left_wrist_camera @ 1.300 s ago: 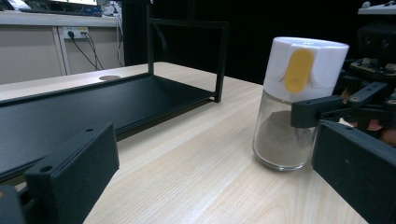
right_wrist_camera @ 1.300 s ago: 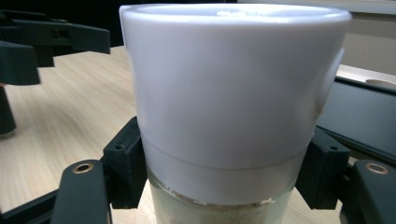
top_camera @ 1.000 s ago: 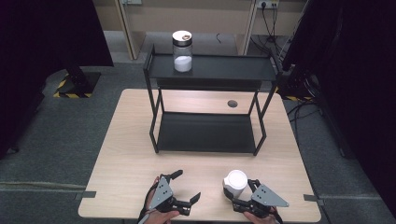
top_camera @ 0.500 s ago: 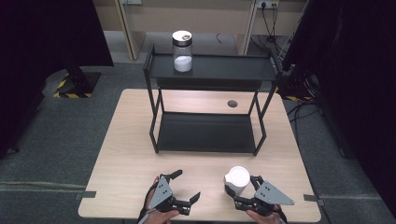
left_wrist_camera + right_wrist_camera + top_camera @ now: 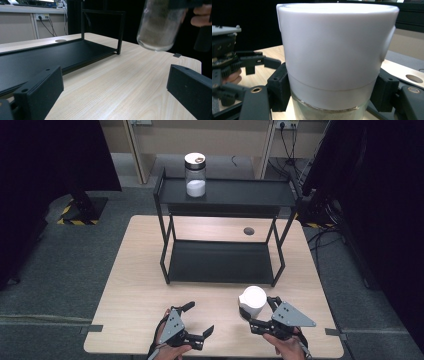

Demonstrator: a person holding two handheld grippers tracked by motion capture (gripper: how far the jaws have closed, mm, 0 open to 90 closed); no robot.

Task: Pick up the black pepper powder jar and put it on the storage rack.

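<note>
High view: white-lidded jar point(image 5: 252, 301) higher now

Showing two handheld claws, matte black throughout, left claw point(image 5: 200, 324) and right claw point(image 5: 256, 315). Carrying thick block-shaped pads point(image 5: 40, 92) with small round screw holes, seen in the left gripper view. Wearing a grey three-cornered plate point(image 5: 292, 315) dotted with small dark screws on the right one. Displaying toothed black gears point(image 5: 227, 68) and flat linkage bars with brass-ringed pivots point(image 5: 255, 90) in the right gripper view
</note>
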